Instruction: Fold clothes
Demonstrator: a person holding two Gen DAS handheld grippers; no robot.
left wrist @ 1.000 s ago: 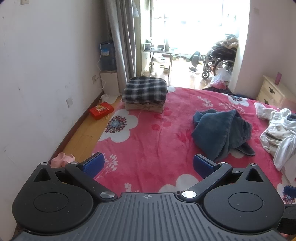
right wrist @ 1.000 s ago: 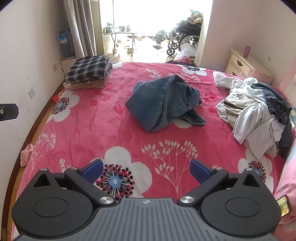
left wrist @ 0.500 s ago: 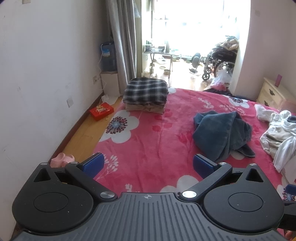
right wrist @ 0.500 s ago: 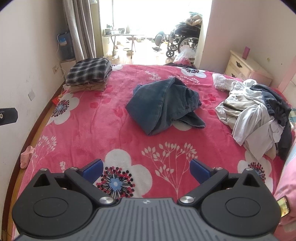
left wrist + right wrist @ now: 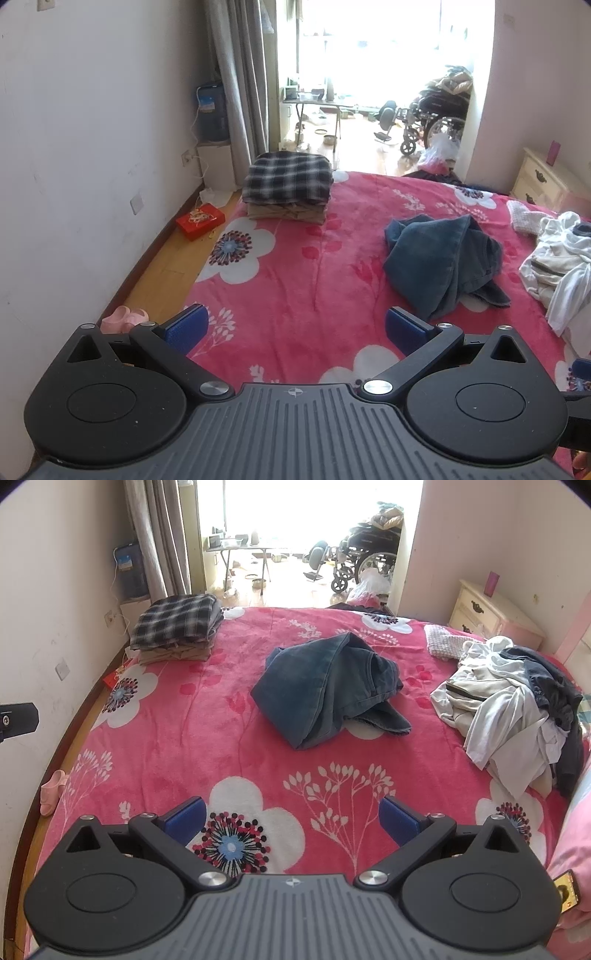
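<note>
Crumpled blue jeans (image 5: 328,686) lie in the middle of the pink floral bed (image 5: 221,738); they also show in the left wrist view (image 5: 439,258). A folded stack topped by a plaid shirt (image 5: 288,184) sits at the bed's far left corner, also in the right wrist view (image 5: 177,627). A heap of unfolded white and dark clothes (image 5: 517,709) lies at the right. My left gripper (image 5: 295,326) is open and empty above the near bed. My right gripper (image 5: 291,818) is open and empty, well short of the jeans.
A wall runs along the left, with a wooden floor strip, a red box (image 5: 199,220) and pink slippers (image 5: 123,318). A cream nightstand (image 5: 491,614) stands at the far right. A wheelchair (image 5: 365,557) and a small table (image 5: 243,554) stand beyond the bed.
Both grippers have tilted slightly, so the scene has slid down a little in both views. Jaws stay open; no clothes have moved.
</note>
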